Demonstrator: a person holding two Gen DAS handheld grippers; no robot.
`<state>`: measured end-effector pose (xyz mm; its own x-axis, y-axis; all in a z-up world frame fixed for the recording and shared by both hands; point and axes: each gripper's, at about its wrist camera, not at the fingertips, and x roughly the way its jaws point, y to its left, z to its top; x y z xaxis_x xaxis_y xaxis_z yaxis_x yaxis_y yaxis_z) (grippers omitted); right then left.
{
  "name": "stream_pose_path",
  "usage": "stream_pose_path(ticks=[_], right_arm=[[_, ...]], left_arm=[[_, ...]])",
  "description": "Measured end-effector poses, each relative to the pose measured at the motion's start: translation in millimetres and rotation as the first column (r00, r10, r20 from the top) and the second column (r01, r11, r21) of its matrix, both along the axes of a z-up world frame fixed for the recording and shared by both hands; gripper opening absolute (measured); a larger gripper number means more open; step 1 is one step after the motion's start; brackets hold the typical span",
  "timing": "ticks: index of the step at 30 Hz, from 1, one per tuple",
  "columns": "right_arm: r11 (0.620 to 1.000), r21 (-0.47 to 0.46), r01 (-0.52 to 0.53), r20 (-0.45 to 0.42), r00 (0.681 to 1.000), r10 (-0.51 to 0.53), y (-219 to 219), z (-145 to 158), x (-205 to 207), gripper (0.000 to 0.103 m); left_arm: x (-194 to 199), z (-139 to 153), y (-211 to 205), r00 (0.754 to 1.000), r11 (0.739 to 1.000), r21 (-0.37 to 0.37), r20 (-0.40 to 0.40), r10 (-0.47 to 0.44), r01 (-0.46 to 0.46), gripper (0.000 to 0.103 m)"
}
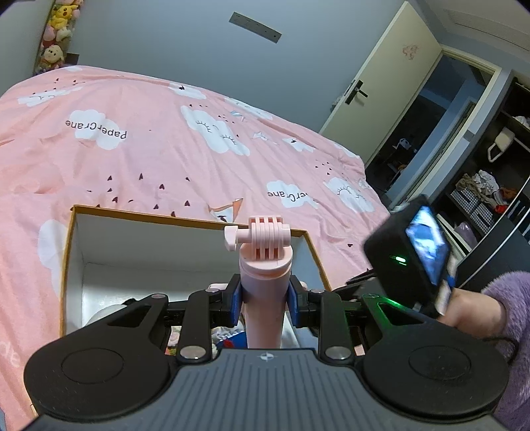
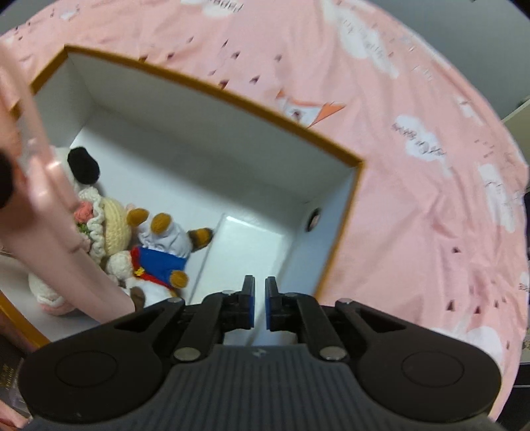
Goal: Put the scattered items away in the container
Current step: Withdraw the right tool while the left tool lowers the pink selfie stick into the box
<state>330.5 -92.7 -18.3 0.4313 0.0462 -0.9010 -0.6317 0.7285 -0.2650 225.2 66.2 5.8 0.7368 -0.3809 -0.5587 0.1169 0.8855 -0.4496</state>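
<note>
Nearly tidied: your left tool (image 1: 264, 296) grips the pink plastic camera-mount stick (image 1: 264, 265) above the white, orange-rimmed cardboard box (image 2: 212, 89).

Crocheted plush toys (image 2: 139, 238) already lie inside; your right tool (image 2: 260, 303) is closed, empty. The box sits on a pink cloud-print bed (image 1: 149, 149) in a bedroom.

Box (image 2: 212, 89) right half bare, passable; plush toys (image 2: 145, 245), pink stick (image 2: 59, 212) crowd left.

Bedroom behind the tidying

A pink cloud-print bedspread (image 1: 159, 159) covered the bed; plush toys (image 1: 58, 30) were stacked in the far corner, a cream door (image 1: 391, 83) stood open beside cluttered dark shelves (image 1: 487, 189).
</note>
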Motion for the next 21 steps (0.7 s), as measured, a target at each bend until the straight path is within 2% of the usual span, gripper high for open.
stream_pose_path(ticks=[2, 4, 9, 14, 21], right_arm=[[0.999, 0.047, 0.004, 0.047, 0.999, -0.006, -12.5, 11.6, -5.4, 0.007], [0.995, 0.104, 0.013, 0.098, 0.995, -0.023, -17.5, 22.9, -12.6, 0.011], [0.97, 0.232, 0.068, 0.205, 0.972, -0.117, -32.9, 39.1, -23.5, 0.012], [0.92, 0.365, 0.141, 0.219, 0.948, -0.232, -60.8, 39.9, -23.6, 0.012], [0.874, 0.445, 0.194, 0.194, 0.932, -0.306, -80.3, 26.0, -22.4, 0.014]], left_arm=[[3.1, 0.5, -3.1, 1.0, 1.0, -0.005, 0.002, -0.009, 0.009, 0.031], [7.1, 0.8, -7.8, 1.0, 1.0, -0.009, -0.003, -0.021, 0.021, 0.031], [16.1, 1.9, -26.7, 0.997, 0.998, 0.009, -0.02, -0.069, 0.069, 0.031], [27.4, -2.9, -47.0, 0.992, 0.994, 0.024, -0.063, -0.106, 0.107, 0.031], [43.4, -22.0, -66.8, 0.975, 0.987, 0.015, -0.159, -0.157, 0.161, 0.031]])
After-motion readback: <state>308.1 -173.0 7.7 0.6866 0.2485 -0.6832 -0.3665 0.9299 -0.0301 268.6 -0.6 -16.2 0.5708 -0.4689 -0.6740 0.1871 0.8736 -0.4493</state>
